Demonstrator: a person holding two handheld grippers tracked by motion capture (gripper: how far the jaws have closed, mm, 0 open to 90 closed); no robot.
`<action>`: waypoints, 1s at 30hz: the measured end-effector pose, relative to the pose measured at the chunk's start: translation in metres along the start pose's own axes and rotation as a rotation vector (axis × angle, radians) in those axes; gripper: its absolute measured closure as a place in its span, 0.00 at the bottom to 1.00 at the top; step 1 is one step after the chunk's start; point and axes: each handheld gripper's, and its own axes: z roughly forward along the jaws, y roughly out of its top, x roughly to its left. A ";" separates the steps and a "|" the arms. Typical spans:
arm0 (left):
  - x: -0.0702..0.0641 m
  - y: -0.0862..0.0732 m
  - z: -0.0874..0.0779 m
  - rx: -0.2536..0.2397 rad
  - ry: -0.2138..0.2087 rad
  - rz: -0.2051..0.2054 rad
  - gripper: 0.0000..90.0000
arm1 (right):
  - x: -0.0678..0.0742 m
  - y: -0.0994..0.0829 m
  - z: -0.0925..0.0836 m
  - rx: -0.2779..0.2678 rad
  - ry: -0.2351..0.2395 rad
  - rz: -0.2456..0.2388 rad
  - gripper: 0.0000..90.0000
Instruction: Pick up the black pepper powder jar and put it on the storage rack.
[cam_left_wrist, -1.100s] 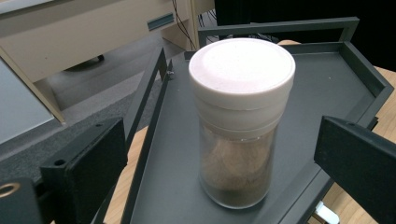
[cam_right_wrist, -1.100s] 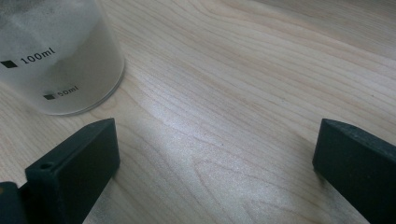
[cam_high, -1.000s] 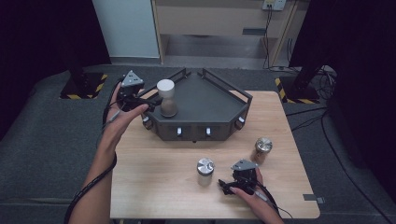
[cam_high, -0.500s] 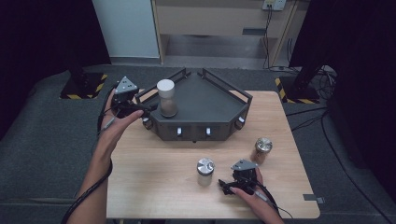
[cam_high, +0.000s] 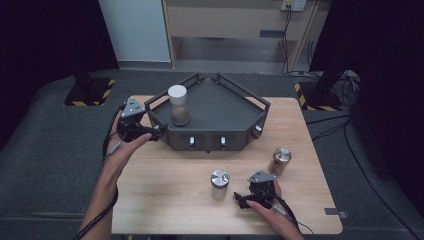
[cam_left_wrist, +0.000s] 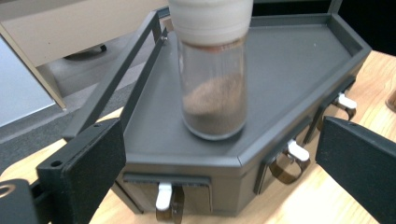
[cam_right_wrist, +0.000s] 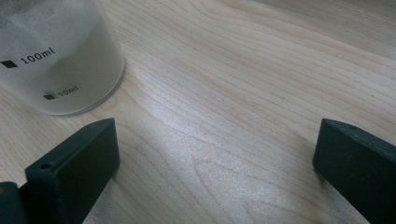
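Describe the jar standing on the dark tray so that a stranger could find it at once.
On the wooden table sits a dark tray. The jar stands upright near its left rail, with a white lid and brown powder inside; the other two jars have metal lids and stand on the table.

Silver-lidded jar (cam_high: 281, 160) with brown contents is stood upright near the right edge of the wooden table (cam_high: 165, 200). A grey tape patch (cam_high: 332, 211) is stuck by the front right corner. Yellow-black striped bases (cam_high: 87, 92) are set on the grey floor mat (cam_high: 50, 175) behind, with cables (cam_high: 345, 80) trailed at the right.
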 end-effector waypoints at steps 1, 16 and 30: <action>-0.001 -0.002 -0.001 0.002 0.002 -0.001 0.00 | 0.000 0.000 0.000 0.000 0.001 -0.001 0.01; -0.020 -0.028 -0.008 0.032 -0.009 -0.016 0.00 | 0.000 0.000 0.000 0.000 0.001 0.001 0.01; -0.035 -0.043 -0.018 0.068 -0.001 -0.025 0.01 | 0.000 0.000 0.000 0.000 0.000 -0.001 0.01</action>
